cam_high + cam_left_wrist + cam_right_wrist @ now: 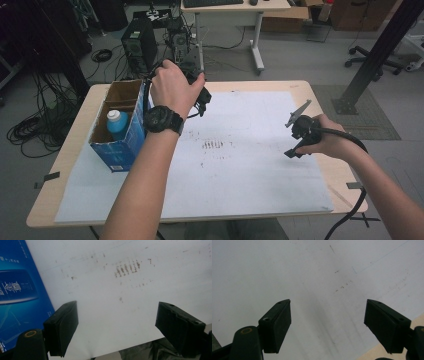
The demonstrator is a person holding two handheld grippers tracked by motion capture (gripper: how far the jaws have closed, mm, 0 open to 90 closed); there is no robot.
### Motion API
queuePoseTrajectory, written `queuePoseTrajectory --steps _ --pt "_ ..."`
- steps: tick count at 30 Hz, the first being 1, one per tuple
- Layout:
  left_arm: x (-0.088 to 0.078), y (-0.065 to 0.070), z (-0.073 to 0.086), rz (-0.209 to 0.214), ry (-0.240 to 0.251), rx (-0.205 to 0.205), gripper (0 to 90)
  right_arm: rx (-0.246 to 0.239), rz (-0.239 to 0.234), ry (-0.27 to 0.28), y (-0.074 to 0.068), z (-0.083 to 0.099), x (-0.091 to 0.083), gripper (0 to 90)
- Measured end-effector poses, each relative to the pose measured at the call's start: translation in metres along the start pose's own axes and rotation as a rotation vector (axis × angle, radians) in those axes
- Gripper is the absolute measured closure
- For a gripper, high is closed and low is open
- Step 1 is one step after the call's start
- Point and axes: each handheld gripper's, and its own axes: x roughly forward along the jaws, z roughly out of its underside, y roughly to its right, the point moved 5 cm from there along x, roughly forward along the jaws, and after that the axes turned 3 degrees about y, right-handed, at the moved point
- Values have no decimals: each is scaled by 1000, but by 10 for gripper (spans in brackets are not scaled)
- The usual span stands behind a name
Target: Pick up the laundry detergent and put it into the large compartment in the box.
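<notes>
The blue bottle (117, 121) stands upright, cap up, inside the carton (122, 145); beside it the left gripper (200, 100) hangs wide, nothing held.

The high view looks forward and down from above the person's side of the table (300, 87), taking in the whole white sheet (260, 150) and the floor beyond. The left gripper view sits close over the sheet (105, 302), facing down and back toward the near edge, with the blue box (17, 290) at the left of the frame. It shares the brown smudge marks (127, 268) at mid-sheet (214, 145) with the high view. The right gripper view looks down close on plain sheet (287, 272), table edge at lower right.
</notes>
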Motion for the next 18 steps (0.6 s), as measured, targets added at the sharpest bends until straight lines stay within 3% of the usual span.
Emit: queuePoseTrajectory --steps 18 --pt "16 3 3 7 -19 3 187 -4 1 -1 -1 0 -3 219"
